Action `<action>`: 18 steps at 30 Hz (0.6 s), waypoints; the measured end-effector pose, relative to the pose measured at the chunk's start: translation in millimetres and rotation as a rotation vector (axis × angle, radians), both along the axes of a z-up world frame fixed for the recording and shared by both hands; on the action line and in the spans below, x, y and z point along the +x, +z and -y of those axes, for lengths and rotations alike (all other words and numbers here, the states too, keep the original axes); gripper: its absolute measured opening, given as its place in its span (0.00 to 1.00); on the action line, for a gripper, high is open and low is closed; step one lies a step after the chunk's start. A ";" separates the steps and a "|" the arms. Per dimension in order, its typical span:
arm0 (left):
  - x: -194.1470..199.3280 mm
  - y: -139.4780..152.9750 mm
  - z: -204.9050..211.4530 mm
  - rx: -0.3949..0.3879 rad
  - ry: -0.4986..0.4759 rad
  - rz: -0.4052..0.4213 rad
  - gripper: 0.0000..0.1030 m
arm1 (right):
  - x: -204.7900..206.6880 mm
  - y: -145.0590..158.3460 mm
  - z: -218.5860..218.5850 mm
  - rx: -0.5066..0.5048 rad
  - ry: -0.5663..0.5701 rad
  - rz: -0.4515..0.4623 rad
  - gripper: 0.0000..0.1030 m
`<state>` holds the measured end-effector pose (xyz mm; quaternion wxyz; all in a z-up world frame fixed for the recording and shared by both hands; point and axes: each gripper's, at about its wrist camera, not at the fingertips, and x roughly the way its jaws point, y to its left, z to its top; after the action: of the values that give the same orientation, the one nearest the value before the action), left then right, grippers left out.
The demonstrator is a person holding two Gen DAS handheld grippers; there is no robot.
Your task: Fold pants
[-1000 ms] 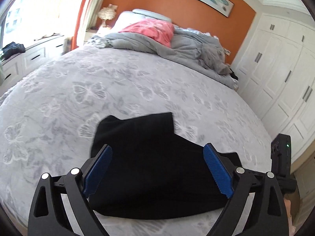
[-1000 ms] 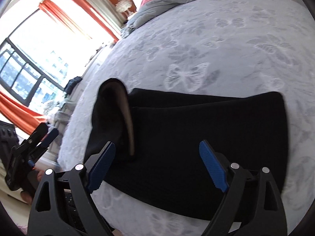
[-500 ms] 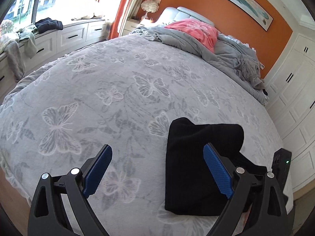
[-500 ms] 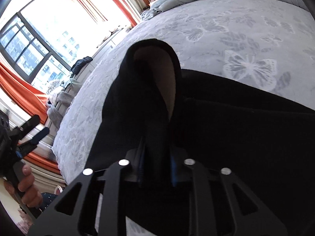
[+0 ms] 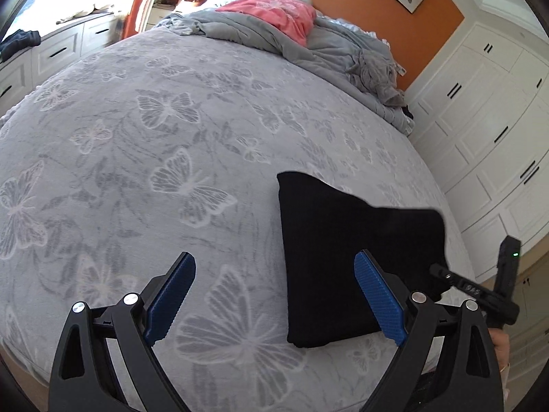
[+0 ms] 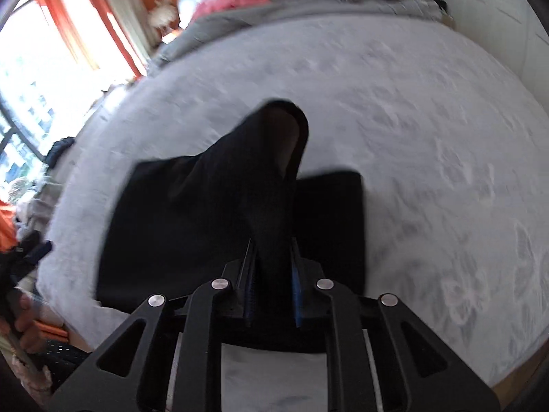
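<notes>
The black pants (image 5: pixel 346 257) lie partly folded on the grey butterfly bedspread (image 5: pixel 164 144) near its front right edge. My left gripper (image 5: pixel 274 295) is open and empty, above the bedspread just left of the pants. My right gripper (image 6: pixel 272 267) is shut on a fold of the pants (image 6: pixel 240 189) and lifts it into a peak above the rest of the cloth; the pale inside of the fabric shows at the top. The right gripper also shows in the left wrist view (image 5: pixel 480 292) at the pants' right edge.
A crumpled grey duvet (image 5: pixel 308 44) and a pink pillow (image 5: pixel 274 10) lie at the head of the bed. White wardrobes (image 5: pixel 497 120) stand to the right. A window seat with drawers (image 5: pixel 51 51) runs along the left. The right wrist view is motion-blurred.
My right gripper went from open over the pants to shut on a fold and has raised it. My left gripper swung left off the pants and stays open.
</notes>
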<state>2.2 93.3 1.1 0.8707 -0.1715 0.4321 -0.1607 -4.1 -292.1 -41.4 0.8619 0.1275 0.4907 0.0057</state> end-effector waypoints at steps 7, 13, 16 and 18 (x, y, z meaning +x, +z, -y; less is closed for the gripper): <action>9.4 -24.0 65.5 0.069 -0.089 -0.058 0.89 | 1.8 19.9 24.0 0.058 -0.026 0.075 0.69; 24.6 -29.1 93.4 0.083 -0.091 -0.059 0.89 | 46.1 23.6 23.6 0.047 0.027 0.127 0.75; 30.6 -31.4 103.3 0.092 -0.095 -0.058 0.89 | 66.8 -3.0 27.5 0.097 0.028 0.102 0.75; 34.4 -33.6 109.8 0.108 -0.104 -0.052 0.89 | 82.1 -19.5 26.3 0.122 0.052 0.078 0.59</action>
<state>36.7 -16.5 -32.5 0.8575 -0.1060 0.4710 -0.1776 78.0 -318.5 -60.9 0.8706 0.1669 0.4586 0.0628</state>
